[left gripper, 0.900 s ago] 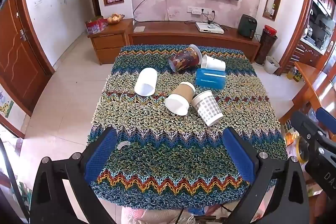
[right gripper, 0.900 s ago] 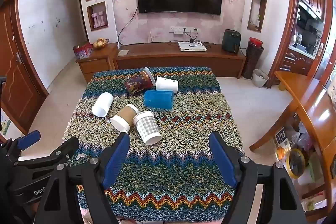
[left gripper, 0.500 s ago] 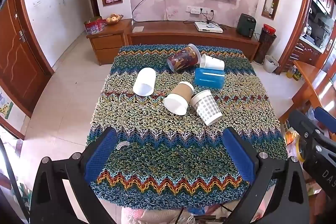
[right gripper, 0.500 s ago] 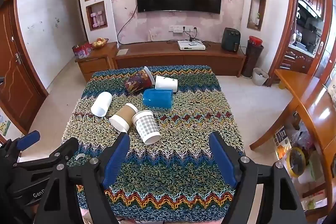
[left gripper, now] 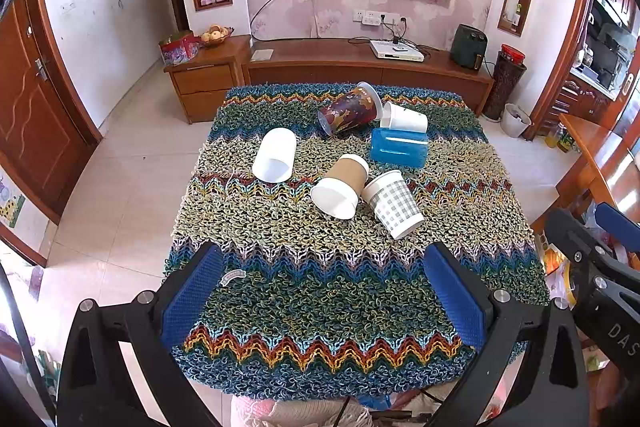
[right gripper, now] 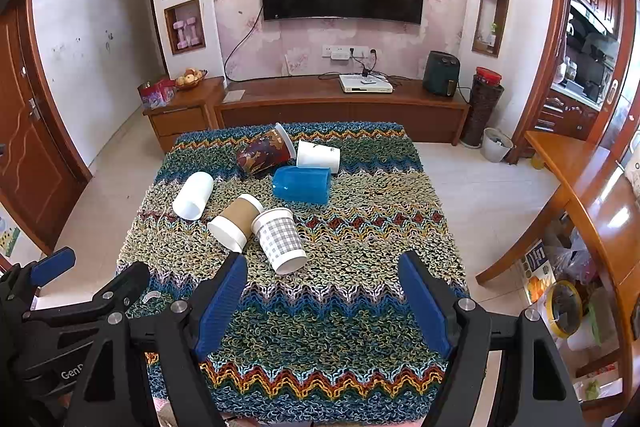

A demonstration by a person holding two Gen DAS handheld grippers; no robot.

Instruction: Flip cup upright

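Several cups lie on their sides on a table with a knitted zigzag cloth (left gripper: 320, 299). A plain white cup (left gripper: 275, 155) (right gripper: 193, 195) lies left. A brown-sleeved cup (left gripper: 341, 185) (right gripper: 235, 221) touches a grey checked cup (left gripper: 393, 203) (right gripper: 279, 239). A blue cup (left gripper: 399, 147) (right gripper: 302, 183), a dark patterned cup (left gripper: 349, 110) (right gripper: 264, 149) and a small white cup (left gripper: 404, 117) (right gripper: 318, 155) lie farther back. My left gripper (left gripper: 324, 295) is open and empty over the near cloth. My right gripper (right gripper: 328, 299) is open and empty, near the checked cup.
A wooden TV cabinet (left gripper: 360, 67) stands beyond the table's far edge. A wooden side table (right gripper: 580, 187) and a bin (right gripper: 496, 144) are on the right. Tiled floor (left gripper: 120, 187) lies to the left. The other gripper's body (right gripper: 60, 327) shows at lower left.
Both grippers have drifted slightly; the cups sit a touch lower in the left view and higher in the right view. Nothing on the table has moved.
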